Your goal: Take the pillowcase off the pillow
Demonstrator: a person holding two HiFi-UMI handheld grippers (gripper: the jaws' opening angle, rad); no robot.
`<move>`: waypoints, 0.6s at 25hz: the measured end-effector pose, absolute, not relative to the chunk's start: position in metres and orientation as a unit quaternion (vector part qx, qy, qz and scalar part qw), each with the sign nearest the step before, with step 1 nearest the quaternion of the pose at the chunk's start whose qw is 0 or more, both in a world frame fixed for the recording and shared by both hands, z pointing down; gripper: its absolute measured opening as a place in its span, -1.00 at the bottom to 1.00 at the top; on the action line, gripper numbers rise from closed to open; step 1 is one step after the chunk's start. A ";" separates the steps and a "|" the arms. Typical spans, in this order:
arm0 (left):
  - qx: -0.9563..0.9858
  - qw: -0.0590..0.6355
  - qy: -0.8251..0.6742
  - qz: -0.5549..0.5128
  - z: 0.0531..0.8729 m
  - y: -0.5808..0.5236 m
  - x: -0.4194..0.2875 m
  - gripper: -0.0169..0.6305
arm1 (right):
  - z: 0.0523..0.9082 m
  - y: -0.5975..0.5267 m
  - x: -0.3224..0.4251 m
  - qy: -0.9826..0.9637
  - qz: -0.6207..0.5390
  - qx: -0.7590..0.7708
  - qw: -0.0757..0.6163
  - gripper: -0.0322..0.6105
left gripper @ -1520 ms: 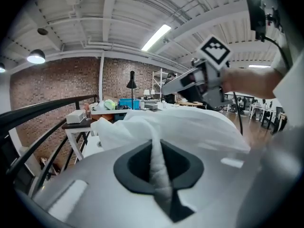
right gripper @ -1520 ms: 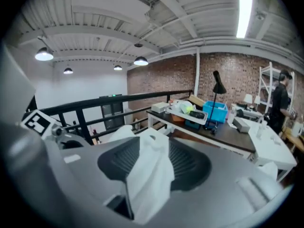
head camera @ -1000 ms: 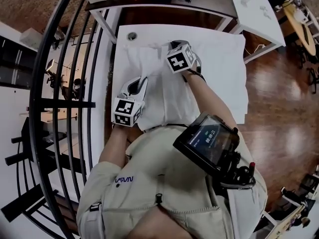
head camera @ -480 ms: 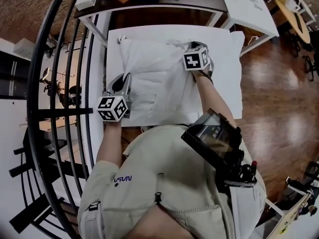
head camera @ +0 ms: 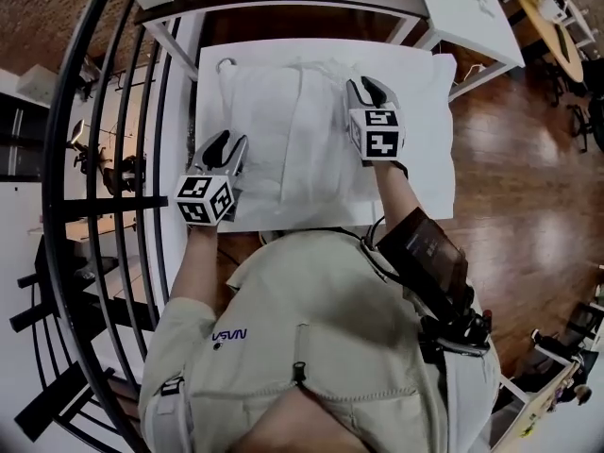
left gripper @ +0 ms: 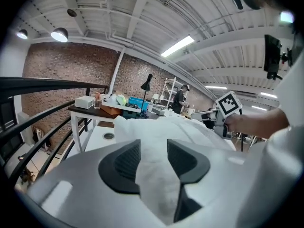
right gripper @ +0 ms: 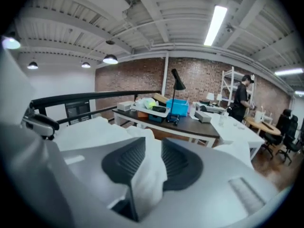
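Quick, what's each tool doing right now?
Left tool: open, jaws just been opening, white fabric lying between them.
Right tool: open, jaws just been opening, white fabric between them too.

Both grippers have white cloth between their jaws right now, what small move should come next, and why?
Probably slide both grippers along the pillowcase to a fresh hold. The left gripper and right gripper have just been opening: jaws apart, its fabric lying loose between them, so neither can pull the case as it stands.
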State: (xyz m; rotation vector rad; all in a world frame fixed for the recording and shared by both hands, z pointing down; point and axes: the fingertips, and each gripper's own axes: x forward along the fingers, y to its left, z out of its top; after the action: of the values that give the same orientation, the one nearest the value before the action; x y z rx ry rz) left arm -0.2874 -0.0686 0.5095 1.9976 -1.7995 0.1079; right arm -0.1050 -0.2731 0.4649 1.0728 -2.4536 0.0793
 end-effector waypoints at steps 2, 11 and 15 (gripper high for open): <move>0.726 0.235 -0.645 0.041 0.508 -0.044 -0.280 -0.40 | 0.455 -0.241 -0.099 -0.899 0.033 0.383 0.210 -0.58; 0.730 0.330 -0.589 0.106 0.574 0.014 -0.237 0.00 | 0.479 -0.095 -0.077 -0.926 0.056 0.288 0.239 -0.58; 0.729 0.314 -0.597 0.118 0.574 0.001 -0.235 -0.37 | 0.504 -0.050 -0.087 -0.930 0.059 0.233 0.279 -0.58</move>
State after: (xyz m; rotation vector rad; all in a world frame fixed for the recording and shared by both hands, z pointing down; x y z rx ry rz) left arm -0.2350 0.0011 0.5738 1.9221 -1.5726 0.3107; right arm -0.0866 -0.0505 0.5038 0.6256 -2.4931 0.1596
